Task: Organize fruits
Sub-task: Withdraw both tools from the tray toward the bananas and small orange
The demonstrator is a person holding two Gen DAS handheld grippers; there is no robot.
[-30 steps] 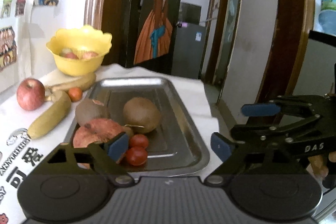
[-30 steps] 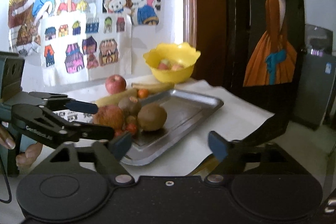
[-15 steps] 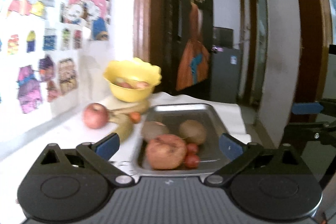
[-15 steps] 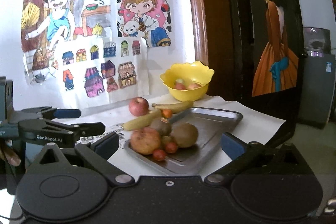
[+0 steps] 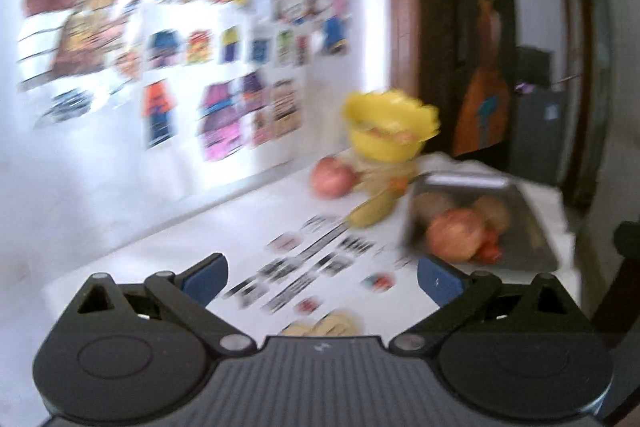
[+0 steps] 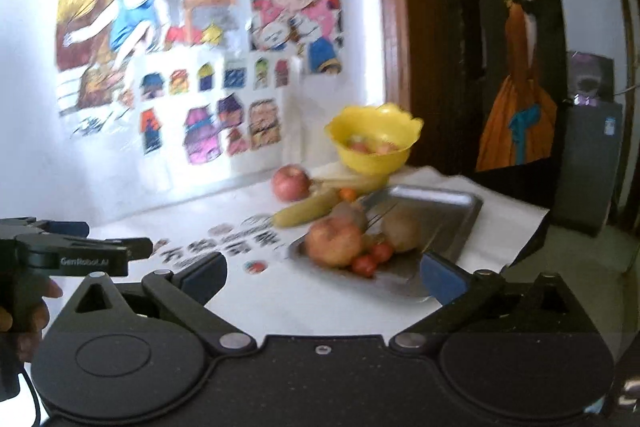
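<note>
From the left, the left claw and right claw both hang with fingers spread and nothing between them, well back from the fruit. The red apple and banana lie loose on the tabletop before the yellow bowl, beside the metal tray holding more fruit. Next, probably approach one loose fruit from the open printed-cloth side, minding the tray rim and the tabletop's right edge.

A tray holds fruit (pomegranate foremost); behind it a bowl, left an apple and banana.
</note>
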